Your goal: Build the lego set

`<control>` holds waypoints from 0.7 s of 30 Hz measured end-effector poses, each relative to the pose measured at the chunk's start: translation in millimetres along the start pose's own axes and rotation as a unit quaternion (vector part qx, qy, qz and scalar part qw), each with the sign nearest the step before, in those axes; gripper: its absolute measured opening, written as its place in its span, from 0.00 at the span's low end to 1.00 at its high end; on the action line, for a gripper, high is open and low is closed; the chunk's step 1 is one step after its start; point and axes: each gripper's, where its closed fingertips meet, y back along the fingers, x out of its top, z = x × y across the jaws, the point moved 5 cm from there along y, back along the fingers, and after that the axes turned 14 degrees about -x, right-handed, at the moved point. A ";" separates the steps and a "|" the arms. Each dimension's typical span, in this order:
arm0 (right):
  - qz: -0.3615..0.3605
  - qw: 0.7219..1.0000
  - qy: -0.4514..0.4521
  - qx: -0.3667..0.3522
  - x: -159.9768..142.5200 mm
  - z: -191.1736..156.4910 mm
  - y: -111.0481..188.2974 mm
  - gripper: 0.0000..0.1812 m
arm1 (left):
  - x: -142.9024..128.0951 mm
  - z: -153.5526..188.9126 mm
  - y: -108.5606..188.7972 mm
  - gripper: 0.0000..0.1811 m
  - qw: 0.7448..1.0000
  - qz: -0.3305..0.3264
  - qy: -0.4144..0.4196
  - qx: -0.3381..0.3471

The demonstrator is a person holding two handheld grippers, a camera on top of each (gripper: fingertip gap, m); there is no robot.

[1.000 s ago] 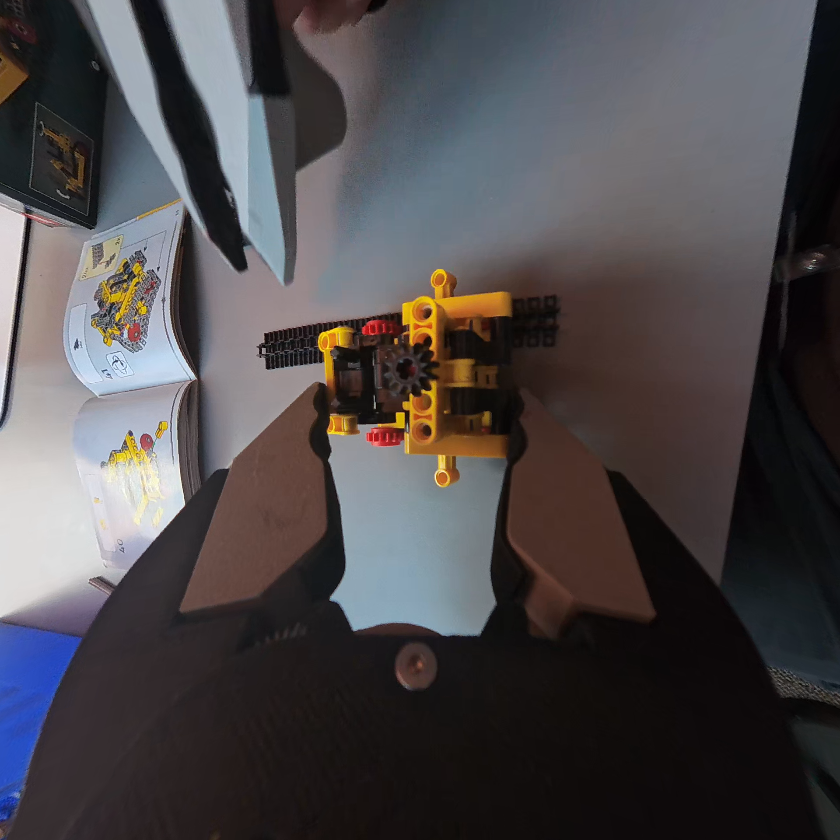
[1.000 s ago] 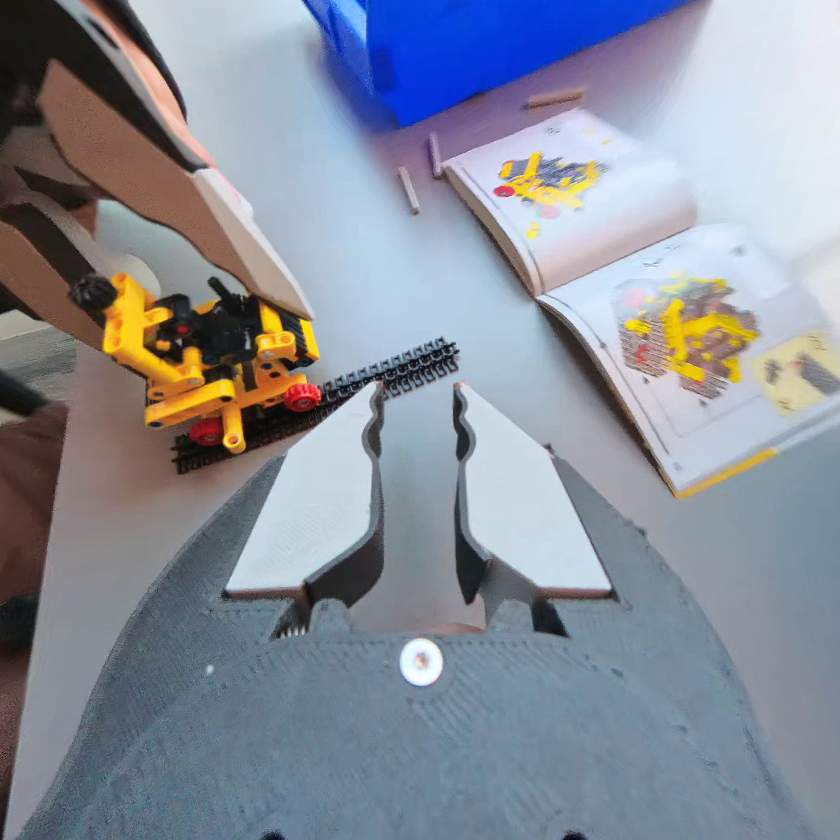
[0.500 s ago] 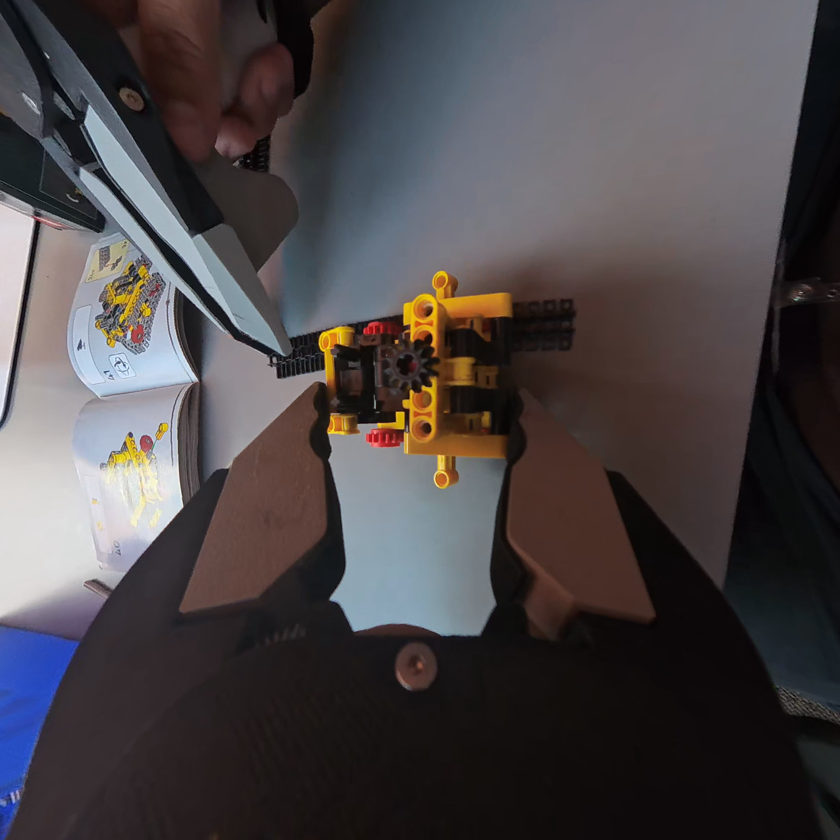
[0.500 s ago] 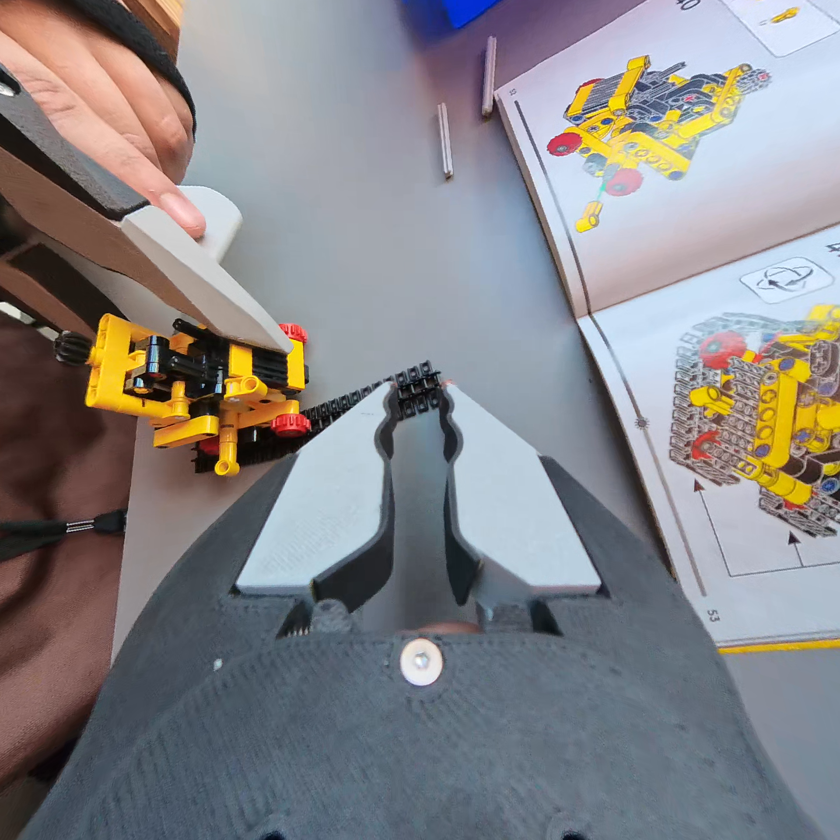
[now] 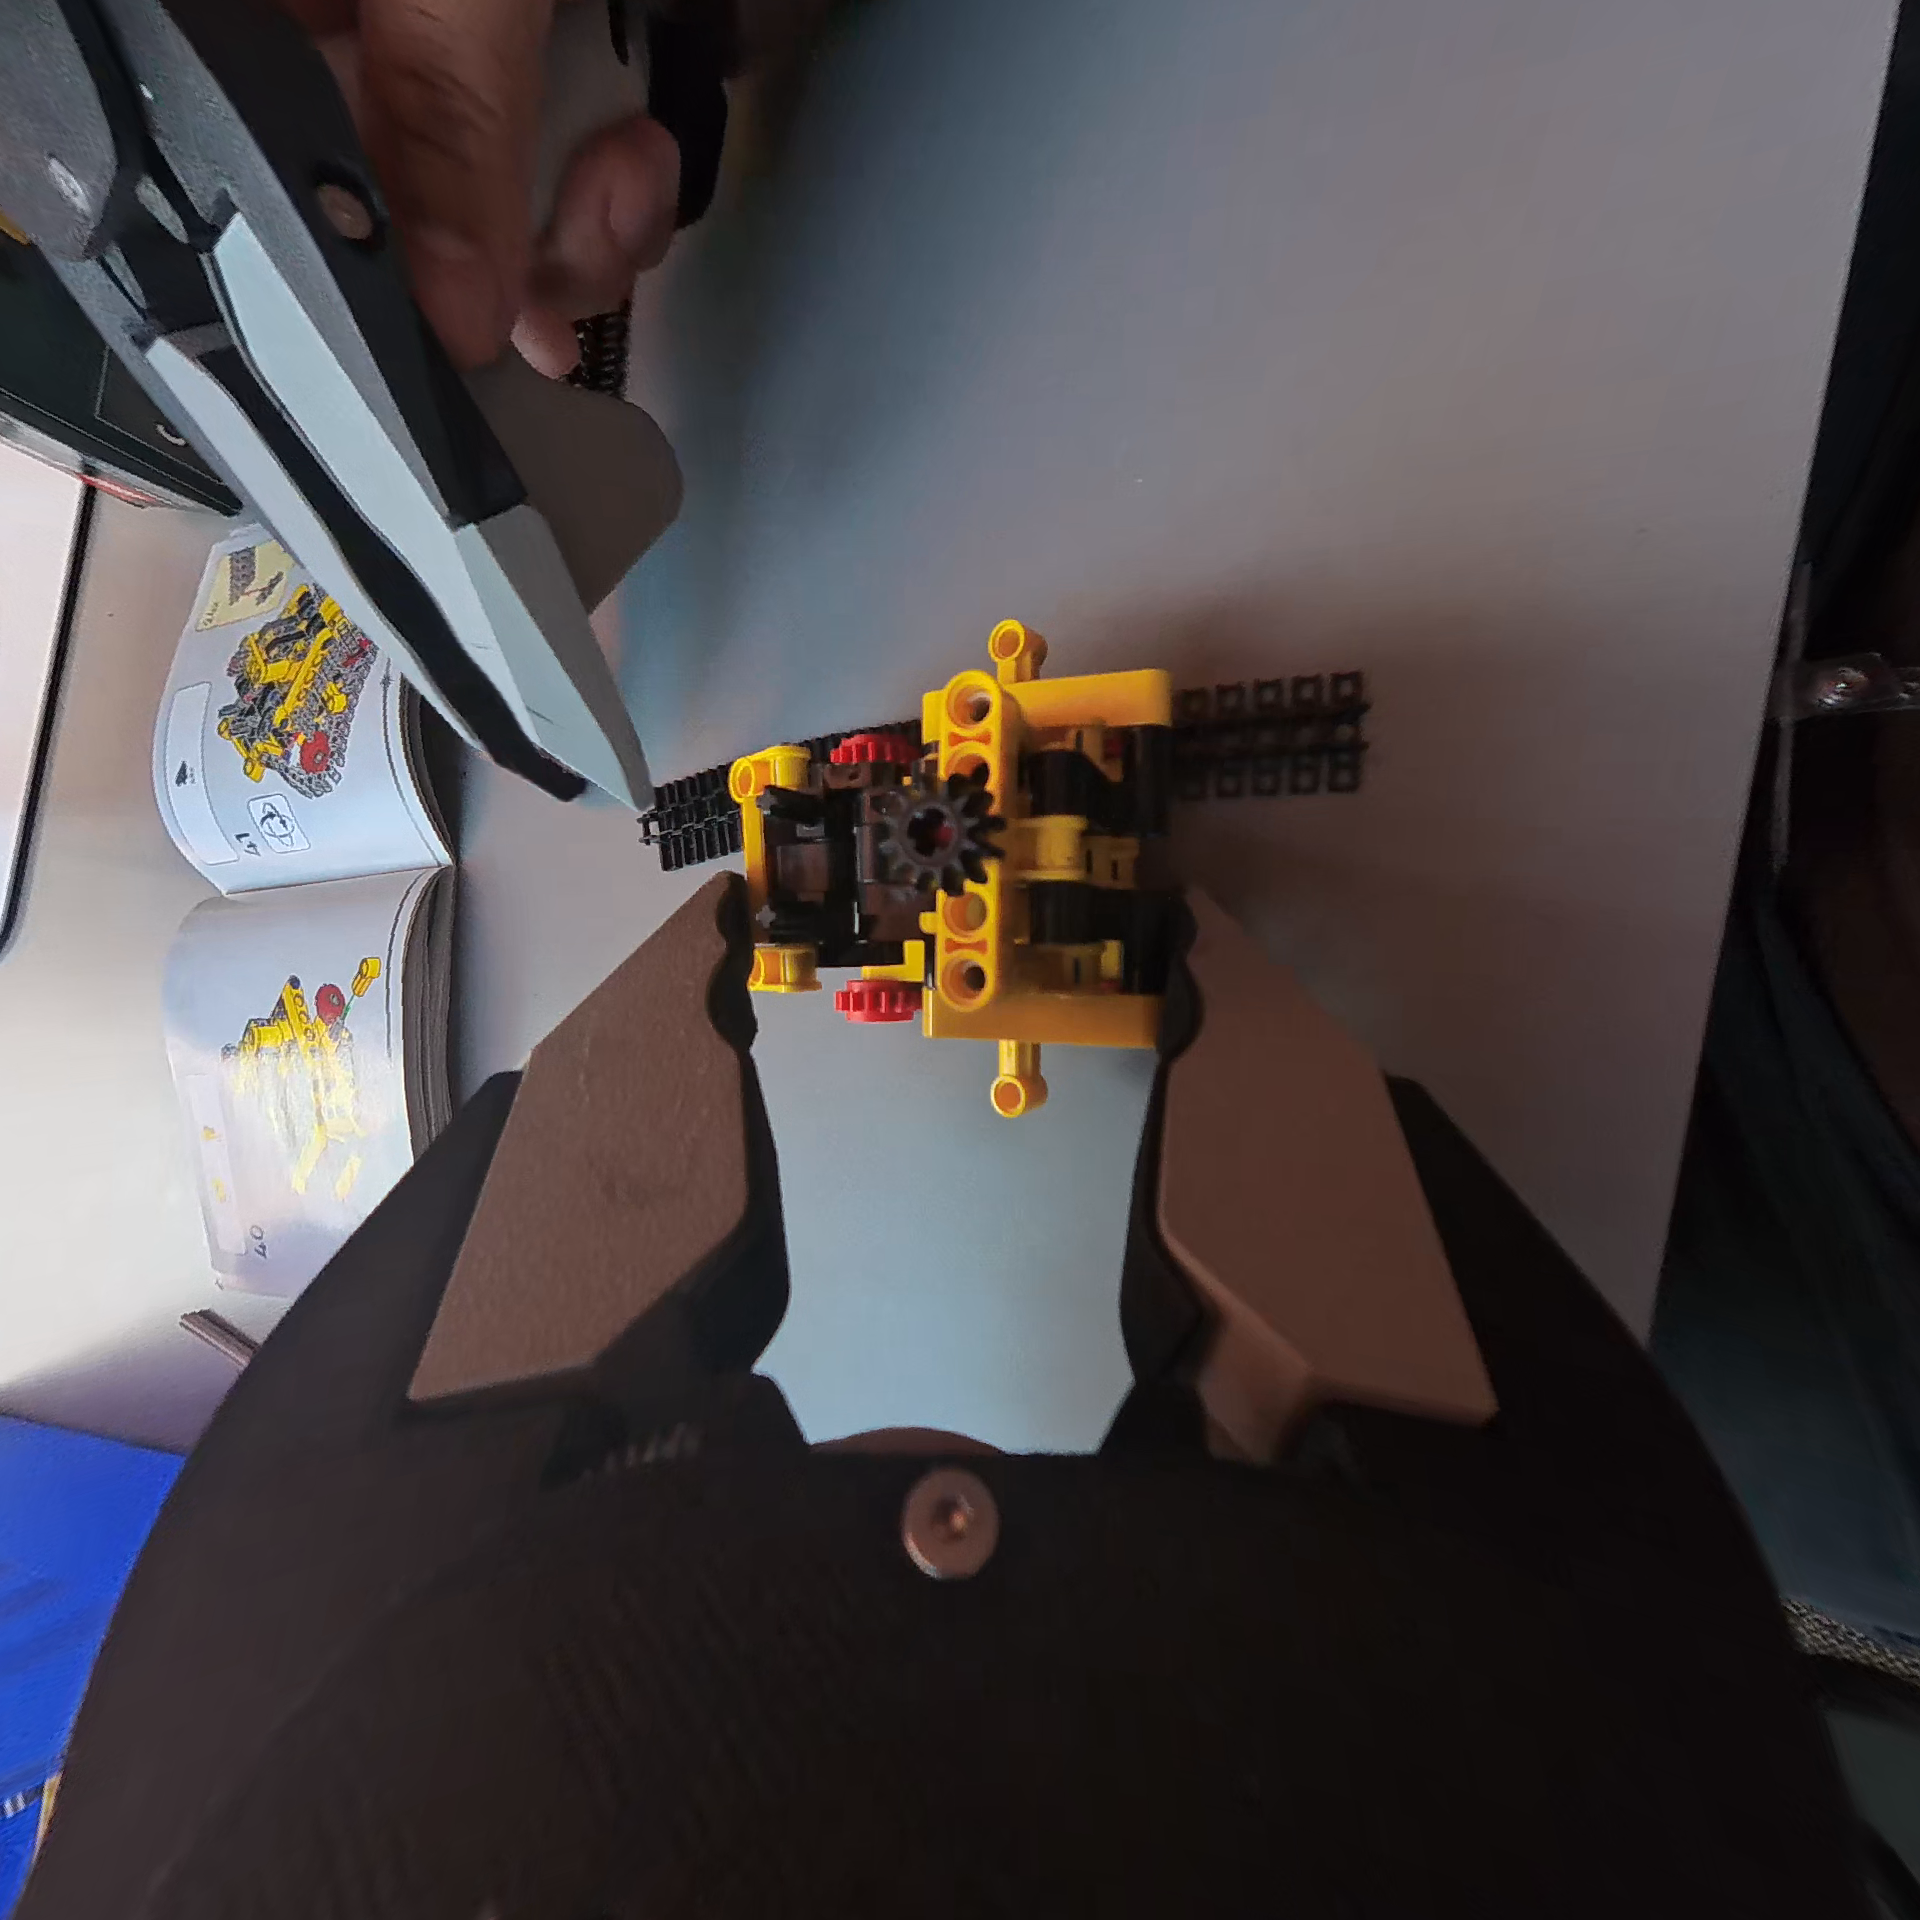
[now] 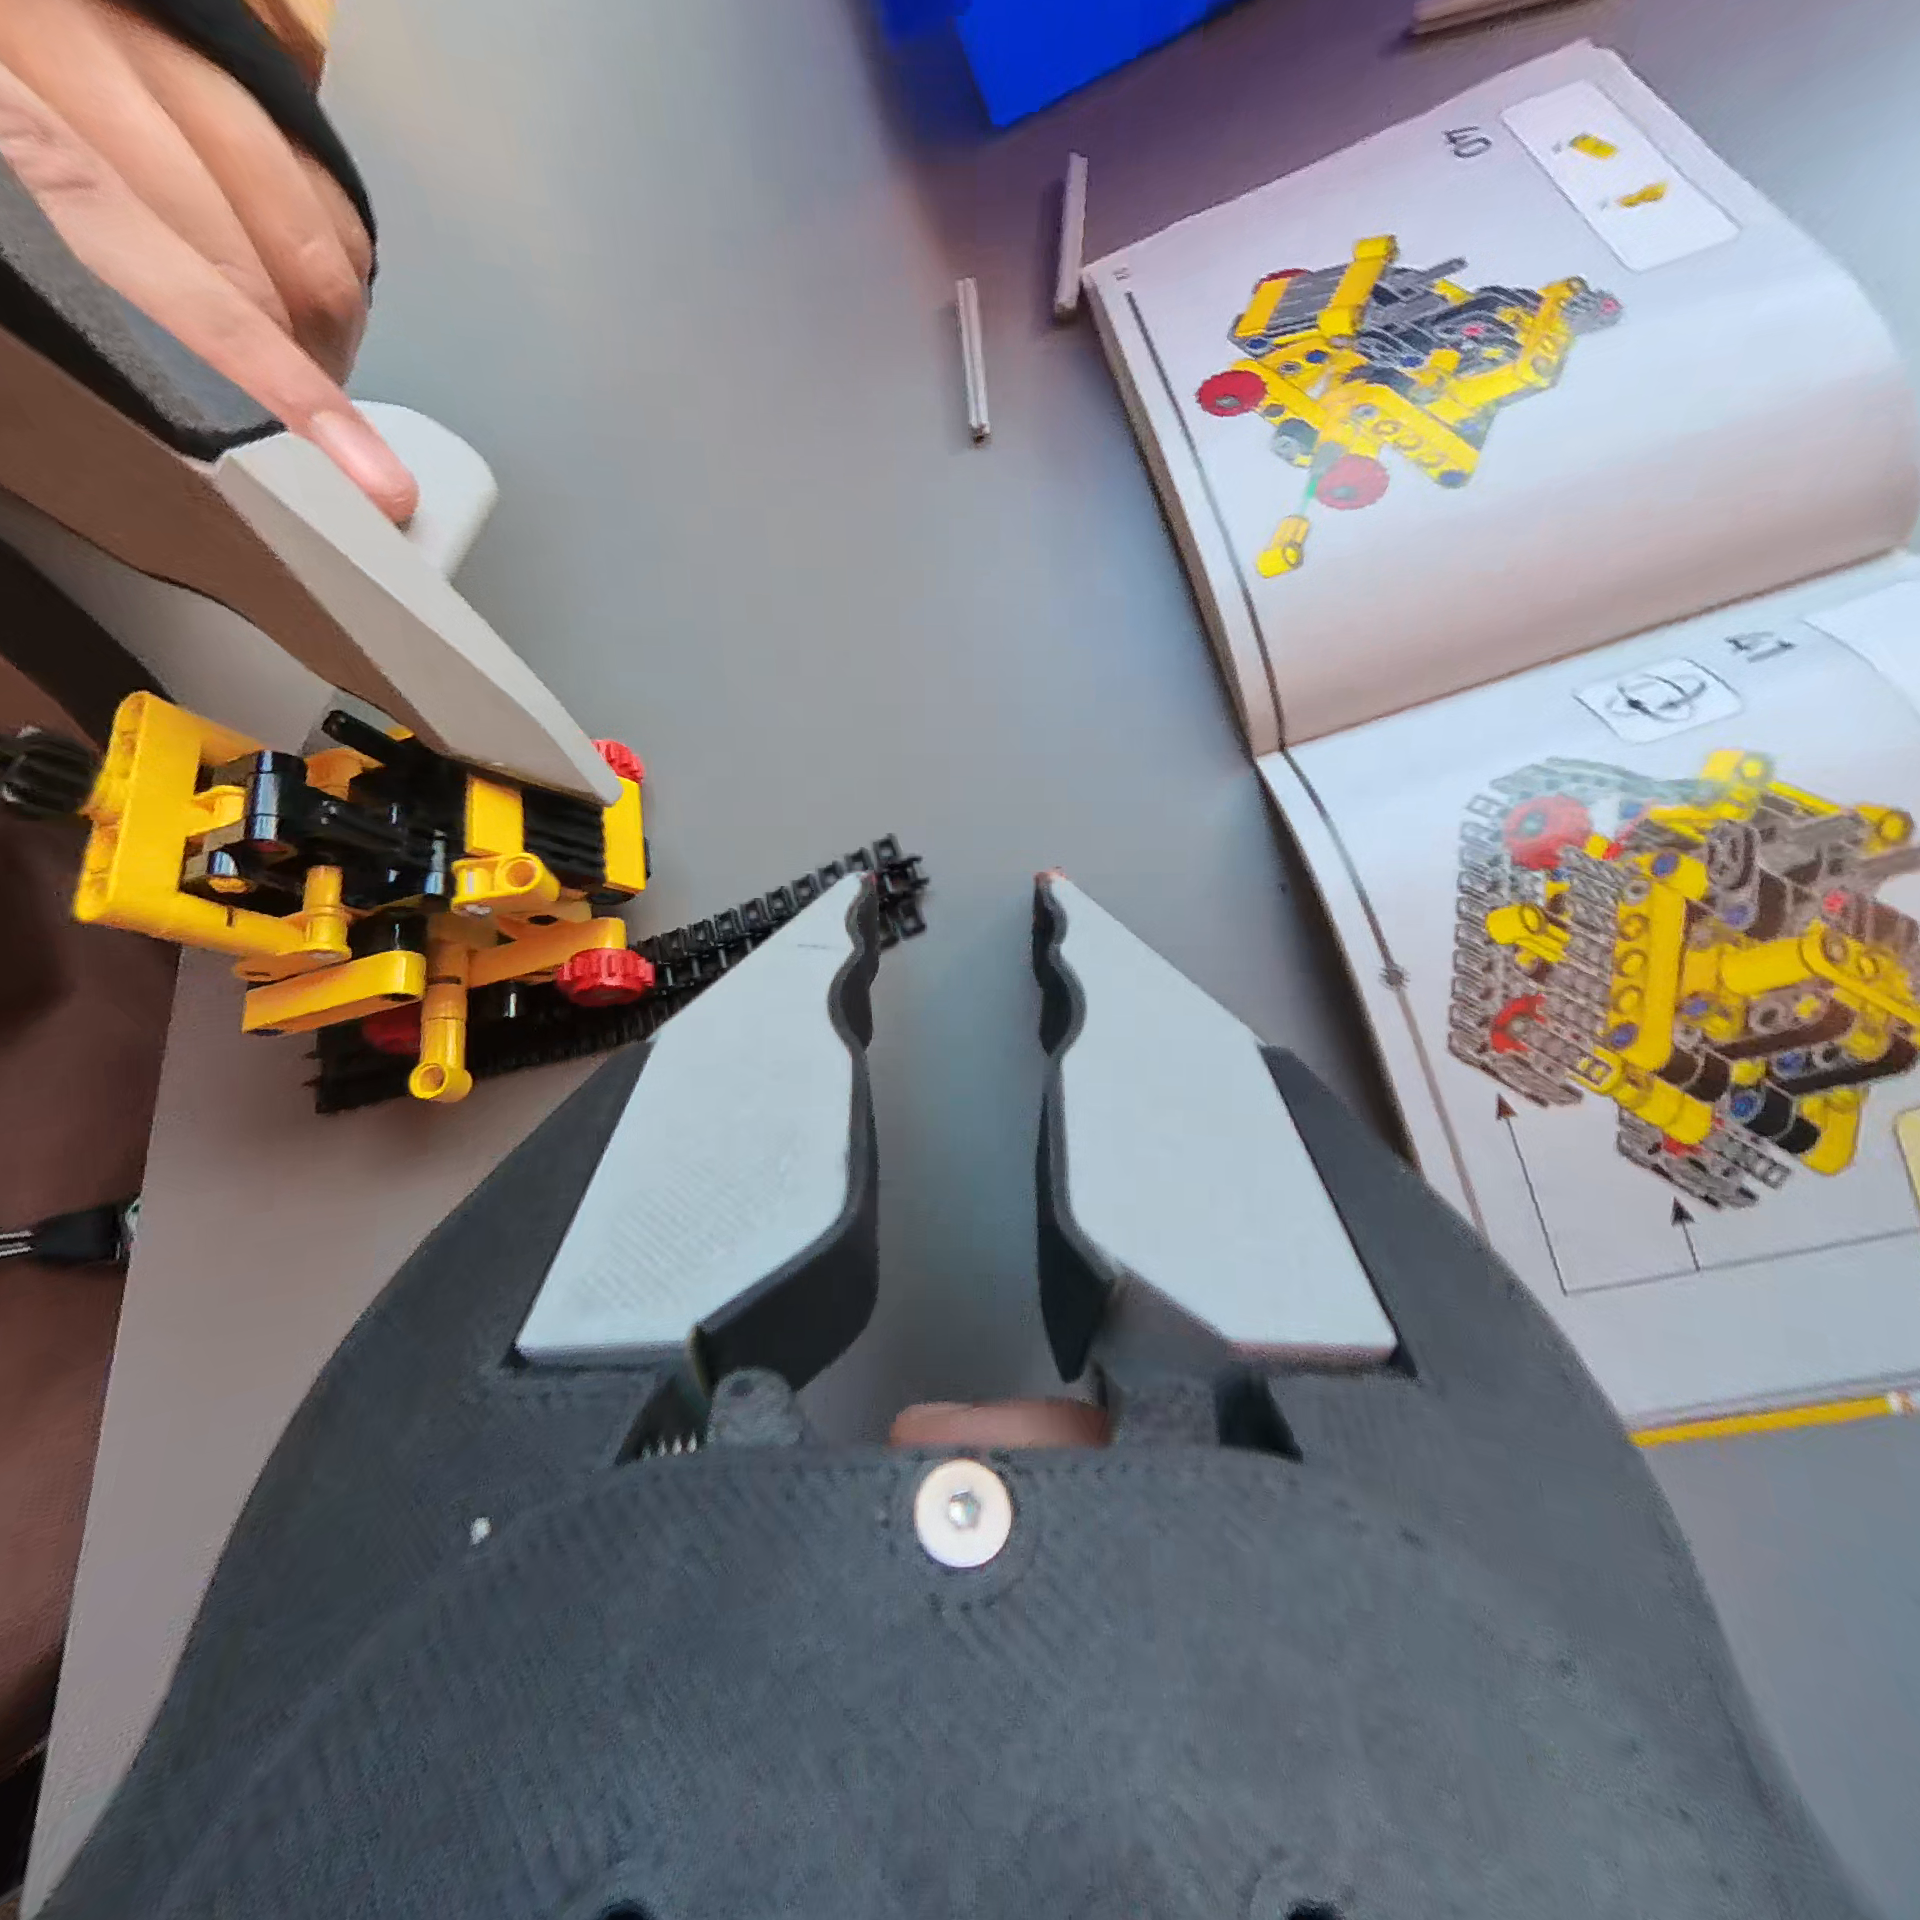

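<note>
Left claw (image 5: 956, 977) clamps the model (image 5: 966, 862). Right claw (image 6: 951, 883), narrowly parted and empty, sits at the track's (image 6: 769, 925) free end; track runs leftward under the model.

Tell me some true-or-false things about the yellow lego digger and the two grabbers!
1. The left gripper has its fingers on either side of the yellow lego model. True.
2. The right gripper is holding the black track. False: its fingers are open and empty, right at the track's end.
3. The instruction booklet is closed. False: it lies open, showing pictures of the model.
4. The black track lies on the table under the model. True.
5. A grey gear sits on the model. True.
</note>
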 end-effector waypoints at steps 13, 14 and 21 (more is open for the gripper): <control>0.020 0.987 -0.050 0.152 6.0 -22.6 13.9 0.06 | -0.2 -0.4 -0.3 0.42 1.000 0.002 0.004 0.003; 0.009 0.988 -0.050 0.146 2.3 -21.3 10.3 0.07 | -0.2 -0.4 -0.2 0.42 1.000 0.003 0.005 0.003; -0.026 0.994 -0.012 0.103 -8.0 -21.1 2.7 0.06 | -0.3 -0.3 -0.2 0.42 1.000 0.003 0.005 0.004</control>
